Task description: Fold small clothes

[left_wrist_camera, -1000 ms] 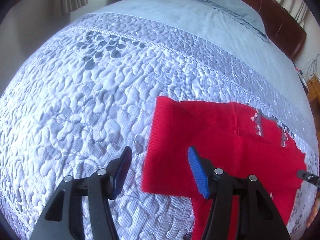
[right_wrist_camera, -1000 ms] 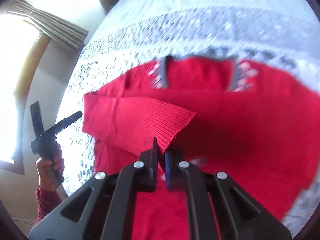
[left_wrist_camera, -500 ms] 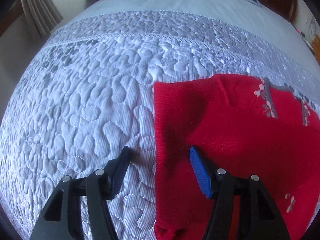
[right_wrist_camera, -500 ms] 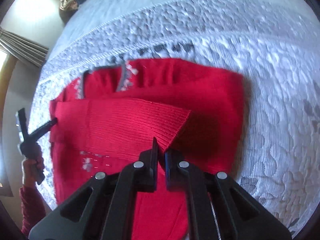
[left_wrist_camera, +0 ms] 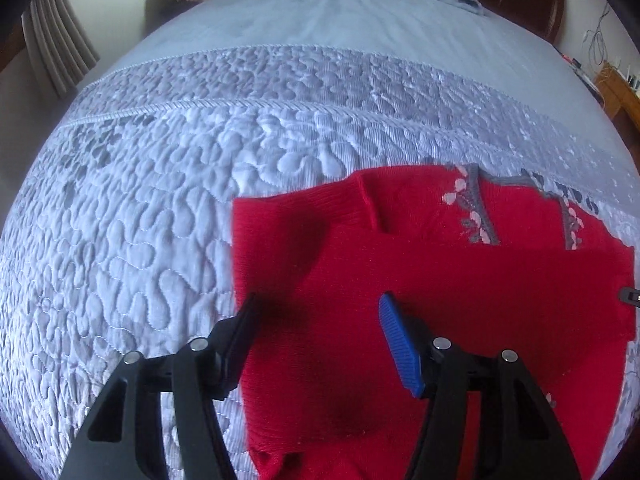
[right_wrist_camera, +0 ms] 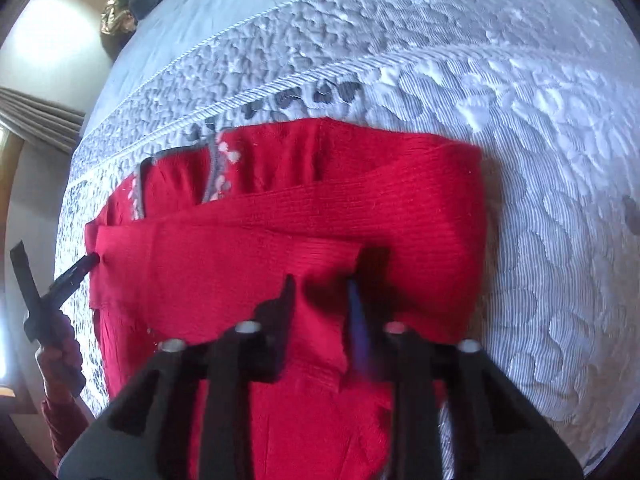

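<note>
Quilted bedspread (left_wrist_camera: 168, 208) carries the red sweater (left_wrist_camera: 360, 280), lying flat with one sleeve (right_wrist_camera: 248, 256) already folded across its body — the other side and the final fold seem left. Left gripper (left_wrist_camera: 316, 320) hovers spread; right gripper (right_wrist_camera: 320, 296) spread, holding nothing.

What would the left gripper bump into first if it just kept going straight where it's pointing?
Most likely the red sweater. The left gripper is open and aimed down at it, one finger by the left edge. Depth is hard to judge, but only red knit shows between the fingers.
</note>
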Available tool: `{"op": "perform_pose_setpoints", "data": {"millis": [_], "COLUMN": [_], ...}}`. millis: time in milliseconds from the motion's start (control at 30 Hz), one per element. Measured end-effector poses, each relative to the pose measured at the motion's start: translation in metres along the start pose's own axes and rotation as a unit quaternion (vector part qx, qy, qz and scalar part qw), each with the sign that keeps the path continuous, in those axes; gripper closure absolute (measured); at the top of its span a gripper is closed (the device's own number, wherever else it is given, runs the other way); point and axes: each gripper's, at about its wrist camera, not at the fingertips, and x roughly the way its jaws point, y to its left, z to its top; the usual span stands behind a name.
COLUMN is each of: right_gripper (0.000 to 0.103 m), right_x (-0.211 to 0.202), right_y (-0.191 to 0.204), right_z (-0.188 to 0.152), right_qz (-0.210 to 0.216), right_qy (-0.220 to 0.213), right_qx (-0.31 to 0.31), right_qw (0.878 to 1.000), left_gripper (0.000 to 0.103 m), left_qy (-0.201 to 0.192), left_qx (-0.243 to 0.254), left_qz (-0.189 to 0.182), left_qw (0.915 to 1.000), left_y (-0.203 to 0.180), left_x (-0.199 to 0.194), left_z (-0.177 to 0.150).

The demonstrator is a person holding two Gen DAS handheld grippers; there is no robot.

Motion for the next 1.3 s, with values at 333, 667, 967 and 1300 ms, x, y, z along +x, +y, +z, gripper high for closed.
{"op": "perform_pose_setpoints", "data": {"millis": [333,667,967,1300], "right_gripper": [0.080,0.090,0.087,0.059], "right_x": [0.000,-0.004,-0.023,-0.062], "right_y": [-0.012,-0.007,-0.010,-0.007], "right_z": [-0.013,-0.050,-0.069,-0.249], "right_qz": [0.005,-0.001,0.001,0.038], "right_qy": [-0.015,0.010,0.004,0.036], "right_qx": [0.019,-0.007,0.004,-0.025], "right_qw": [1.000,1.000,1.000,0.998], "left_gripper": [0.039,0.037,0.035,0.030], "left_qy": [0.014,0.007,0.011,0.051], "left_qx": [-0.016,0.011,-0.004,0.012], "left_qz": [-0.016,0.019,0.008,-0.036], "left_qw": [0.9996,0.9997,0.9999,0.9980], "left_y": [0.008,-0.001,0.004,0.029], "left_x": [0.011,-0.001,-0.015,-0.088], "left_z": [-0.007,-0.038,-0.047,-0.198]}}
